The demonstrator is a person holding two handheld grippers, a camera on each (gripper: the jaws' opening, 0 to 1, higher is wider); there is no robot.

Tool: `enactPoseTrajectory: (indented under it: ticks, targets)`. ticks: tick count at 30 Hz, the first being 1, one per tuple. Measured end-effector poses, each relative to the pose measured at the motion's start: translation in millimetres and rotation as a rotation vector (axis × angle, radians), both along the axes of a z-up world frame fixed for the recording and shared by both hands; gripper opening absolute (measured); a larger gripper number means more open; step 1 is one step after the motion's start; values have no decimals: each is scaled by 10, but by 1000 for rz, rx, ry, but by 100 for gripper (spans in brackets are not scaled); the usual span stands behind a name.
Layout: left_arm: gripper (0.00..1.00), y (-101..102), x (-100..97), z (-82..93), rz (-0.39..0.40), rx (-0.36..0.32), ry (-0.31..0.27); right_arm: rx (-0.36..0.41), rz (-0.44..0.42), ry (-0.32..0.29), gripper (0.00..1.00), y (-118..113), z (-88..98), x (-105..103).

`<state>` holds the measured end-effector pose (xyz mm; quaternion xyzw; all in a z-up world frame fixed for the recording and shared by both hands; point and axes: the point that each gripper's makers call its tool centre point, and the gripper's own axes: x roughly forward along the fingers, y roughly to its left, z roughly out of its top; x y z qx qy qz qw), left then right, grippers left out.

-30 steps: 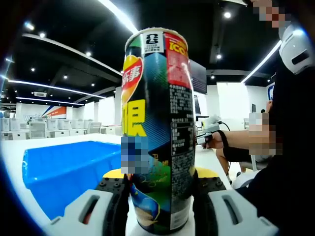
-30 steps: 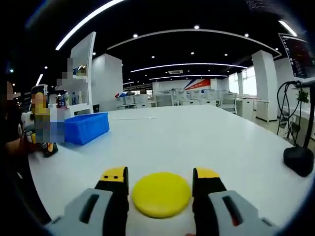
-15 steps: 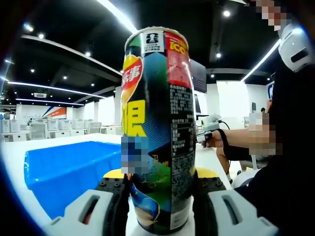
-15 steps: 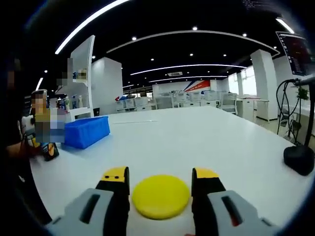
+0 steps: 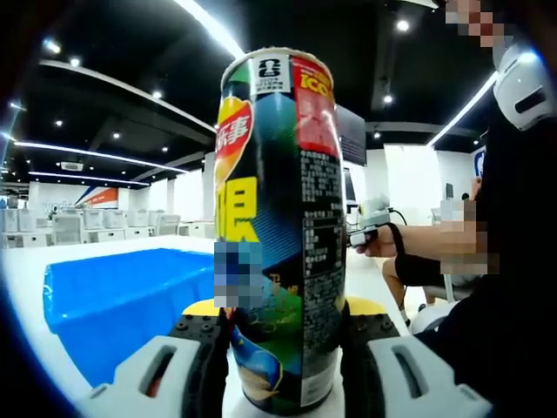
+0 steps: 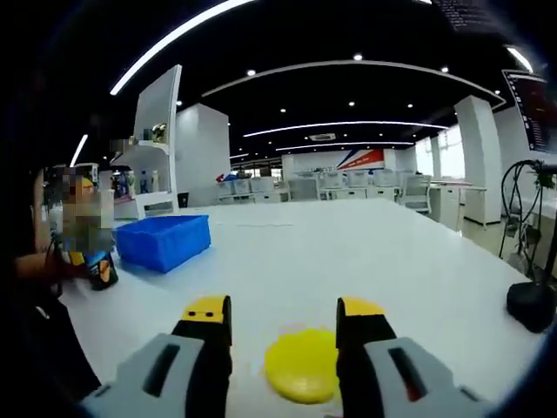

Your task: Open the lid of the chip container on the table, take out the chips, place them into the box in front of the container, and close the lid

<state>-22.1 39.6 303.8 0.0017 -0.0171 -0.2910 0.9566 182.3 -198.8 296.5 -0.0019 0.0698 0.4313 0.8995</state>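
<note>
The chip can point(image 5: 278, 174), a tall tube with a dark printed wrapper, stands upright with its top uncovered. My left gripper point(image 5: 283, 329) is shut on its lower part. The blue box point(image 5: 122, 296) lies just behind it to the left. In the right gripper view the can point(image 6: 84, 228) and blue box point(image 6: 164, 241) stand far off at the left. The yellow lid point(image 6: 304, 376) lies flat on the white table point(image 6: 365, 261), low between the jaws of my open right gripper point(image 6: 284, 324). It does not touch the left jaw. In the left gripper view, a hand holds the right gripper point(image 5: 369, 228) beyond the can.
A person's forearm point(image 5: 426, 261) and dark torso fill the right of the left gripper view. A black stand base point(image 6: 531, 303) with cables sits at the table's right edge. White shelving point(image 6: 152, 165) and desks stand in the background.
The right gripper has lifted away from the yellow lid, which now looks smaller and lower between the jaws. In the left gripper view the right gripper has risen slightly. The can stays held.
</note>
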Motion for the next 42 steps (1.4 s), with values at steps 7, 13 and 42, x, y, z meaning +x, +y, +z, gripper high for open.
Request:
enactPoseTrajectory:
  ticks: [7, 13, 42]
  targets:
    - [51, -1, 2, -1, 2, -4, -1, 32, 90, -45, 46, 293, 410, -179]
    - [51, -1, 0, -1, 2, -5, -2, 24, 147, -74, 46, 522, 663, -350]
    - [51, 7, -2, 3, 3, -8, -3, -25, 446, -161, 40, 1528, 1409, -1003]
